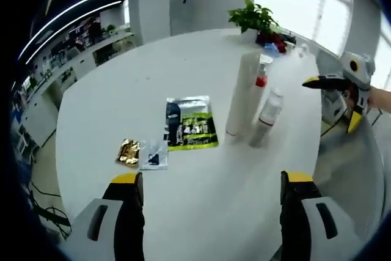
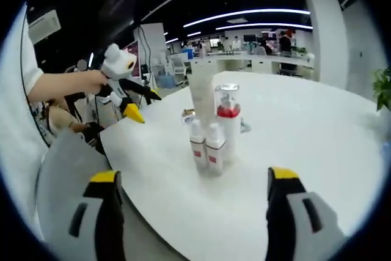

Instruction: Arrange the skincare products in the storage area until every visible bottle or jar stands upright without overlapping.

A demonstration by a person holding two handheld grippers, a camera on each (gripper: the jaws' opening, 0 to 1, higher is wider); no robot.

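Note:
Several skincare containers stand upright in a tight cluster on the round white table (image 1: 183,200). They are a tall white tube (image 1: 243,93), a clear-capped pump bottle with a red collar (image 1: 261,80) and small white bottles (image 1: 267,114). In the right gripper view, two small red-labelled bottles (image 2: 206,146) stand in front of the pump bottle (image 2: 227,120) and the tube (image 2: 201,99). My left gripper (image 1: 211,187) is open well short of them. My right gripper (image 2: 192,181) is open too, holds nothing, and shows at the table's far edge (image 1: 333,102).
Flat sachets lie left of the cluster: a green and silver pouch (image 1: 190,123), a gold one (image 1: 129,152) and a clear one (image 1: 153,154). A potted plant (image 1: 256,18) stands at the far edge. A hand (image 2: 91,80) holds the left gripper (image 2: 145,106) off the table's side.

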